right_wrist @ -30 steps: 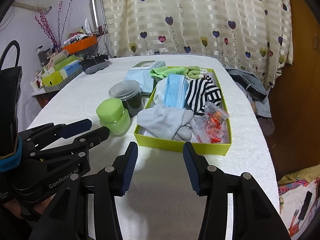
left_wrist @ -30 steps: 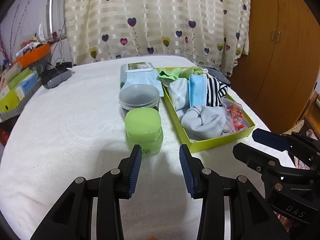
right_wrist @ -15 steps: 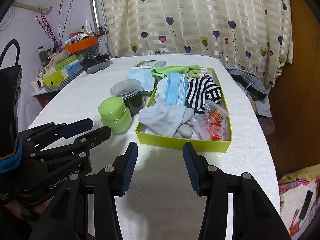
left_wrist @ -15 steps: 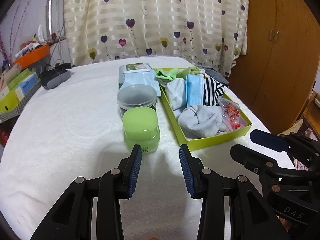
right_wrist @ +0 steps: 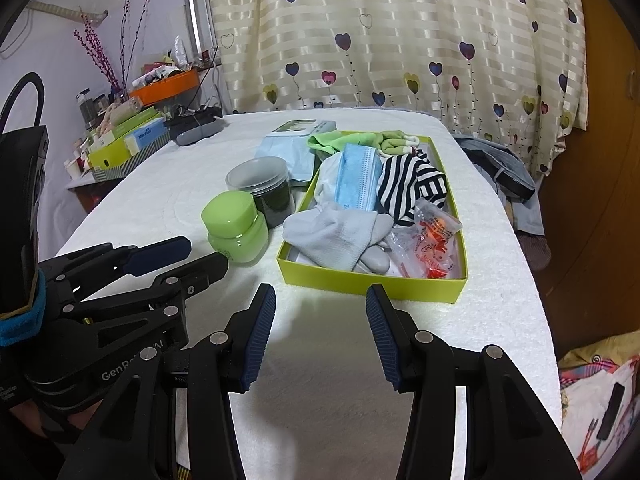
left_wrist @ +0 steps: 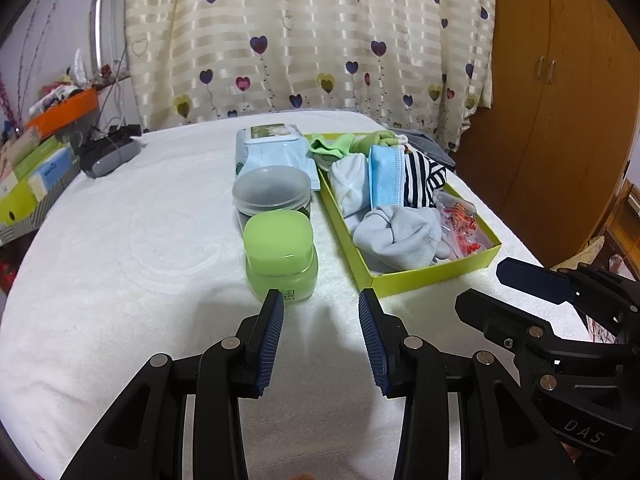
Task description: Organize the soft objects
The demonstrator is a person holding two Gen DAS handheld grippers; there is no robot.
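My left tongs (left_wrist: 320, 304) hang over the white-covered tabletop (left_wrist: 120, 280), jaws parted with nothing between them; their blue ribbed pads (left_wrist: 272, 336) are bare. The left pad's tip lines up in this view with the foot of the green jar (left_wrist: 280, 256), but I cannot tell whether it touches. My right tongs (right_wrist: 320, 300) likewise stand parted and hold nothing, poised just short of the near wall of the yellow-green box (right_wrist: 360, 278).

The soft things lie inside that box. Nearest me is a grey sock (right_wrist: 332, 232), bunched at the front. Behind it a blue face mask (right_wrist: 356, 176) rests on a white cloth (left_wrist: 352, 184), and just beside the mask is a black-and-white striped garment (right_wrist: 412, 184). At the far end a light green cloth (right_wrist: 332, 140) drapes over the rim. A clear packet with orange contents (right_wrist: 428, 240) fills the front right corner.

Outside the box, to its left, stand the green jar and, directly behind it, a dark jar with a translucent lid (right_wrist: 260, 180). Farther back lies a pale blue pack (left_wrist: 276, 156), touching the box's far left edge.

A heart-patterned curtain (left_wrist: 312, 40) closes the background; a wooden wardrobe (left_wrist: 560, 100) stands to the right.
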